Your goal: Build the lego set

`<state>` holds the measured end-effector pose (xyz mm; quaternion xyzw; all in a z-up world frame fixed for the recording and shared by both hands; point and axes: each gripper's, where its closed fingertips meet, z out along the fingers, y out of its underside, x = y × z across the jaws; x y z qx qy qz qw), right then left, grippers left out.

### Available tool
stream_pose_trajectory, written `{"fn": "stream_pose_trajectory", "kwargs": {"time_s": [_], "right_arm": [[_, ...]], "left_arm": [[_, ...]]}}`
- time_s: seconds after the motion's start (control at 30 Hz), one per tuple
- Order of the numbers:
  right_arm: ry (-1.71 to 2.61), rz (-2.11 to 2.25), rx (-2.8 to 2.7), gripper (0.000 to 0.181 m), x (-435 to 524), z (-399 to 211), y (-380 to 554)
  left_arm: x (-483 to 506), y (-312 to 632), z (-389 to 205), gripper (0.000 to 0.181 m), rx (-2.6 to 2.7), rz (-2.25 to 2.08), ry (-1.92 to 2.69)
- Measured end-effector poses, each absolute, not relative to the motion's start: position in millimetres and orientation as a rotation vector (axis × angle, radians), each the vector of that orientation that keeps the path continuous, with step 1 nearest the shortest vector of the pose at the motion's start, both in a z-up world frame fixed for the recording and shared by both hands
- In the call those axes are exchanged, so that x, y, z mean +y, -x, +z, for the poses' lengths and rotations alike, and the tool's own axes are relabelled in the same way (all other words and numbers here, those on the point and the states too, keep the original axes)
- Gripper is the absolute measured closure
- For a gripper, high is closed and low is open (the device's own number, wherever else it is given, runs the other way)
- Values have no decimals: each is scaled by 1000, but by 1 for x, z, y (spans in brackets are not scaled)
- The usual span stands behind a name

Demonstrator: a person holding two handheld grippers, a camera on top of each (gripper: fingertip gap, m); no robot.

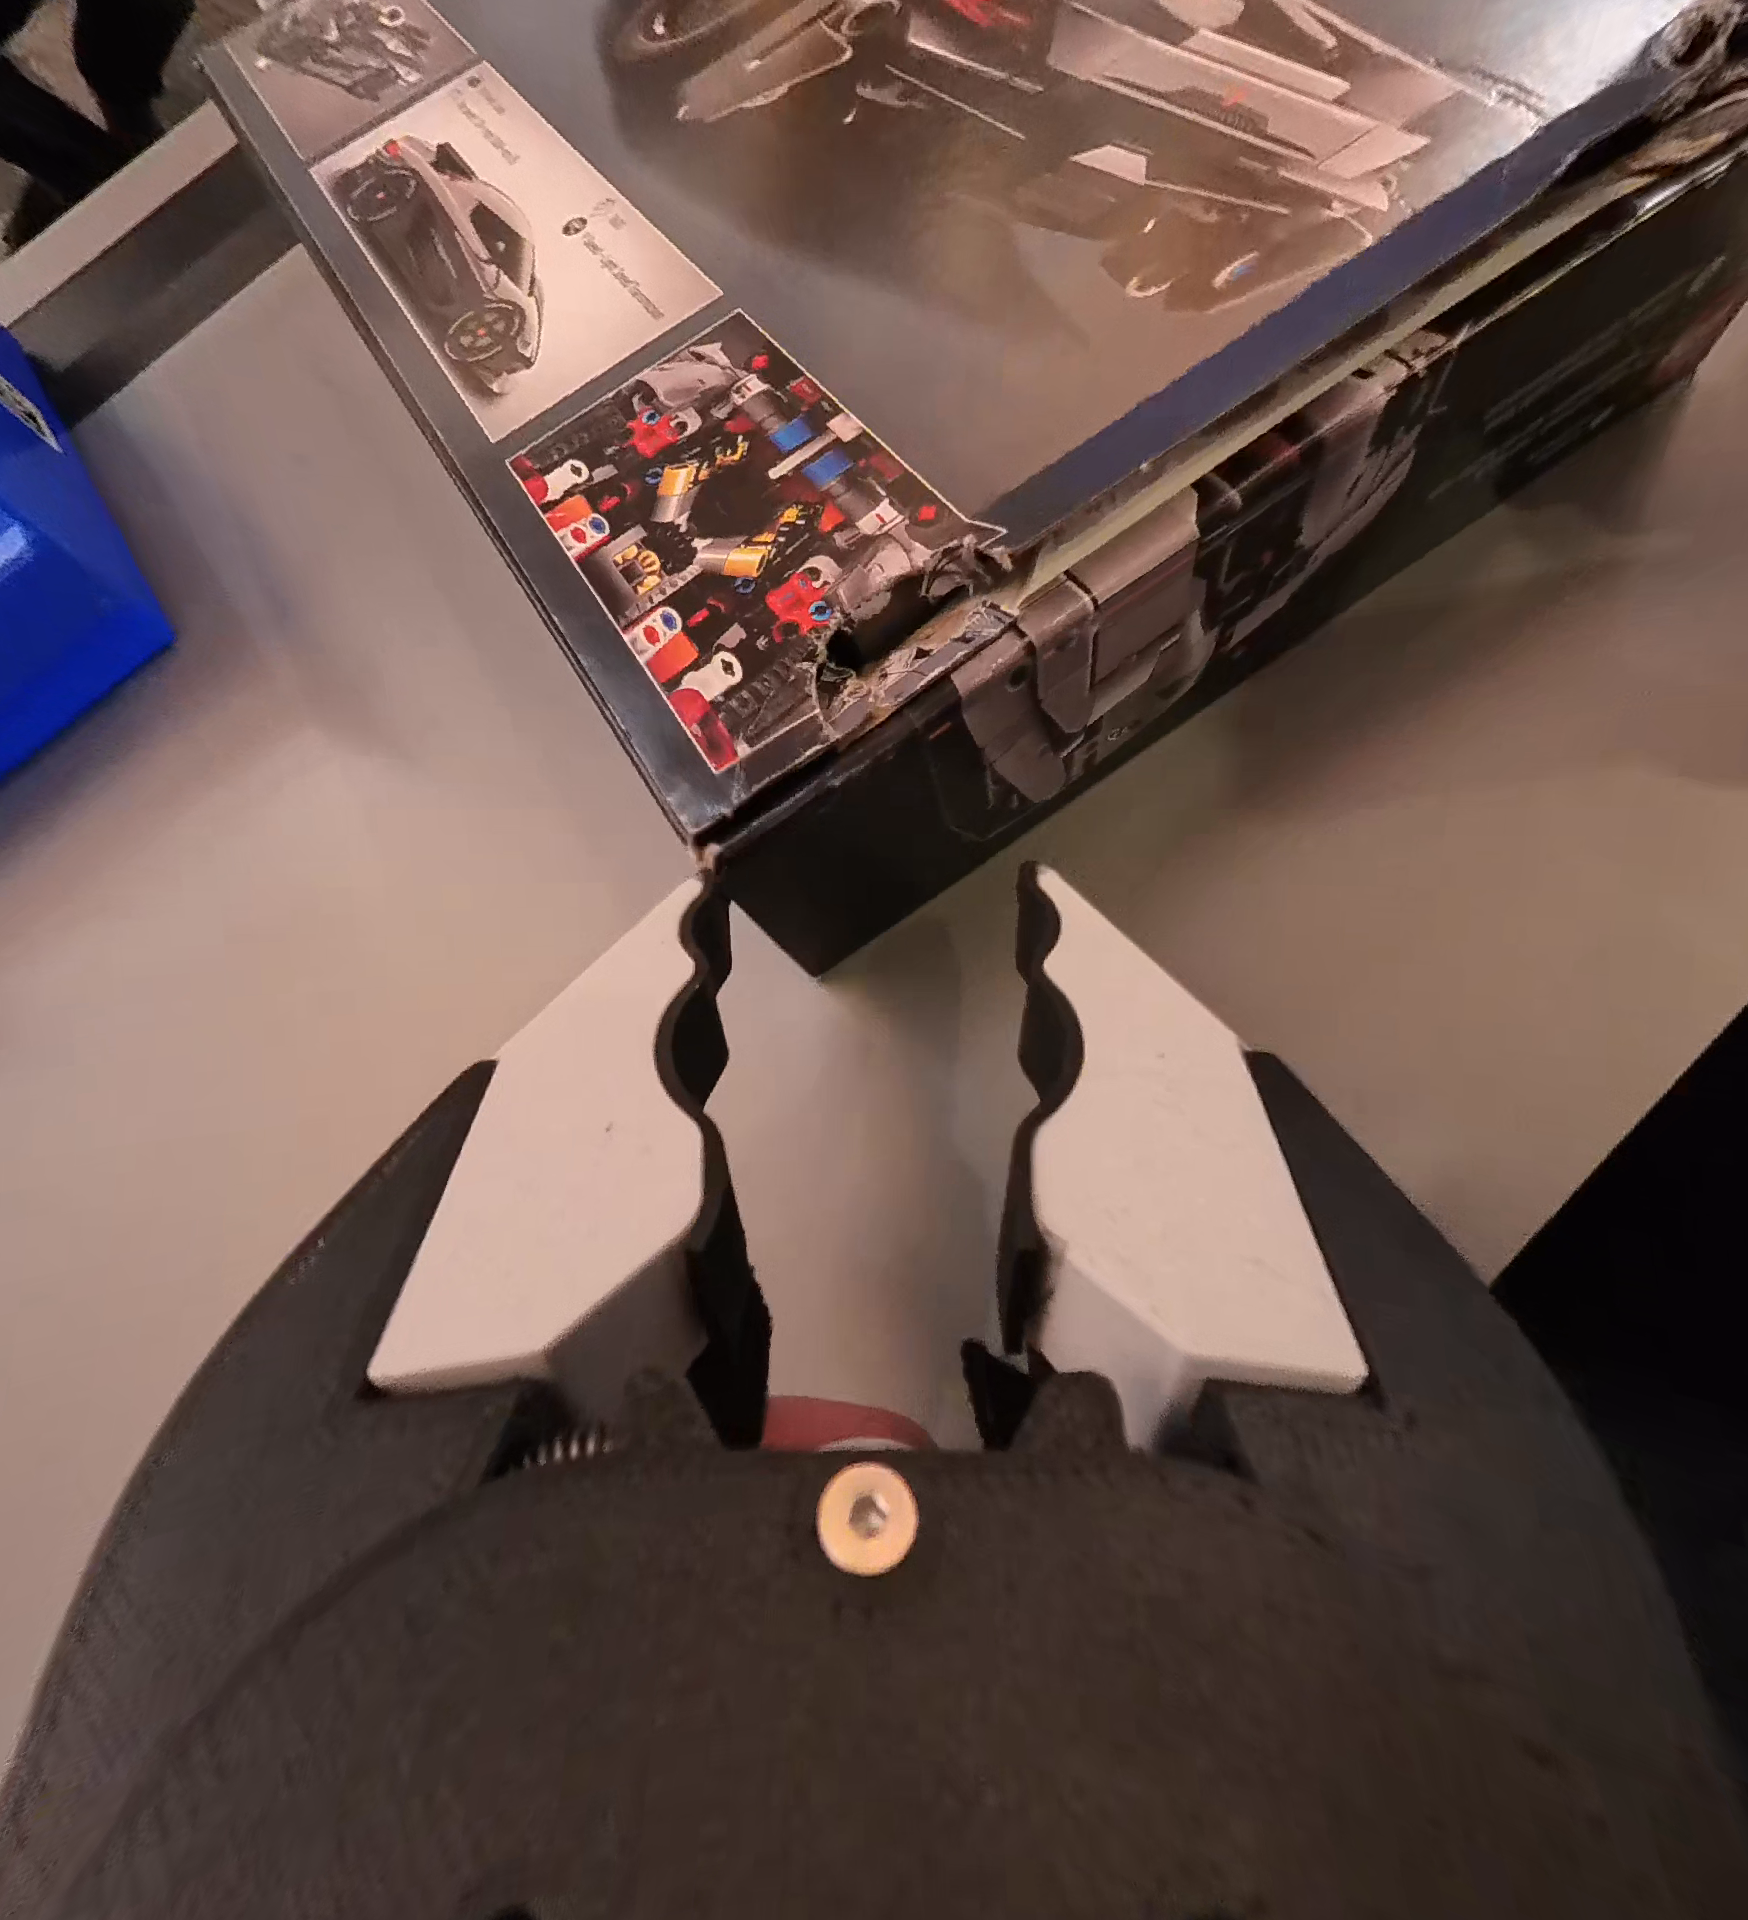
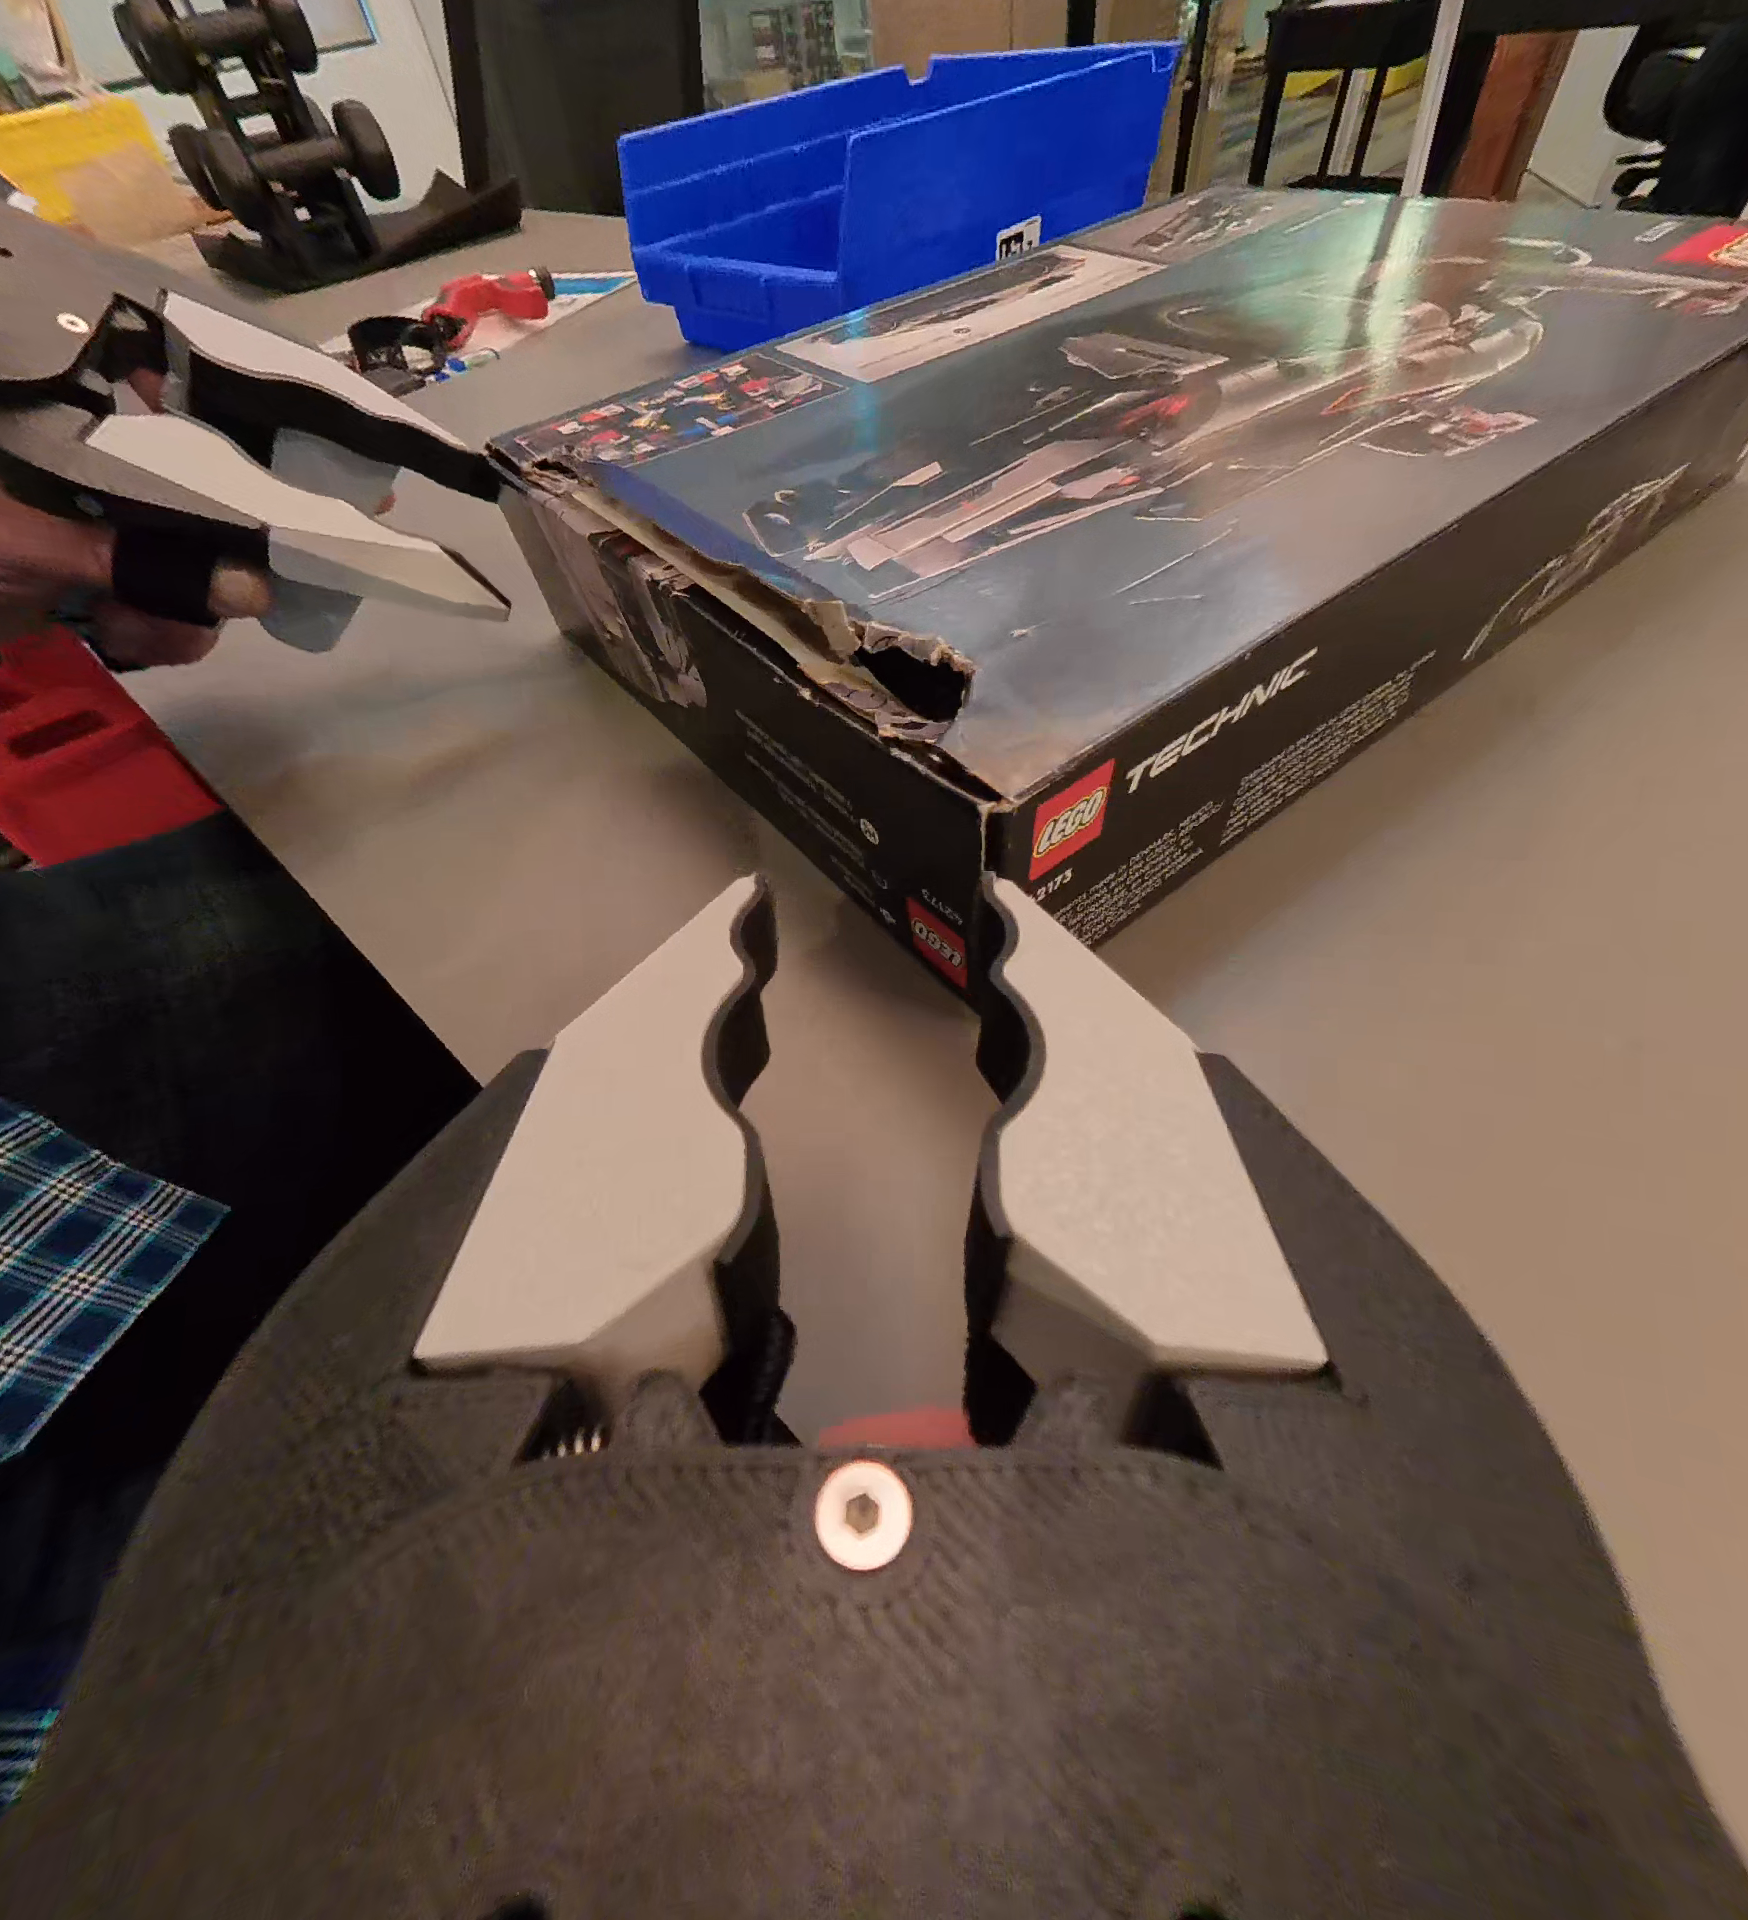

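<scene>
lego box (image 2: 1213,499) flat on the counter (image 2: 1472,1039), torn near corner | left hand-held gripper (image 1: 870,894) gaping at box corner, empty | right hand-held gripper (image 2: 875,904) same, empty | blue bin (image 2: 849,197) behind box

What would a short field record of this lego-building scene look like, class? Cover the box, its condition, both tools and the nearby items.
Main item: lego box, lying flat on grey table
Condition: closed; near end flap torn
Left tool: open, empty, at a near box corner
Right tool: open, empty, at the other near corner
Behind box: blue bin
Build progress: not started
</scene>
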<state>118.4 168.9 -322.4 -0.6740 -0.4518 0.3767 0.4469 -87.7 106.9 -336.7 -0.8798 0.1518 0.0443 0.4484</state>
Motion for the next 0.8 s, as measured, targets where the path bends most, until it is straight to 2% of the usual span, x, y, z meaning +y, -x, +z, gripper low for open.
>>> {"fn": "stream_pose_trajectory", "kwargs": {"time_s": [0.2,0.3,0.43,0.8], "right_arm": [[1691,920,-1153,157,172,-323,-121],[1696,900,-1207,169,176,-323,-122],[1687,896,-1244,169,176,-323,-122],[1663,924,-1301,173,180,-324,-123]], "left_arm": [[105,91,-337,133,457,137,2169],[104,91,-337,135,454,132,2166],[104,93,-335,141,443,108,2166],[100,94,-336,144,540,144,2170]]}}
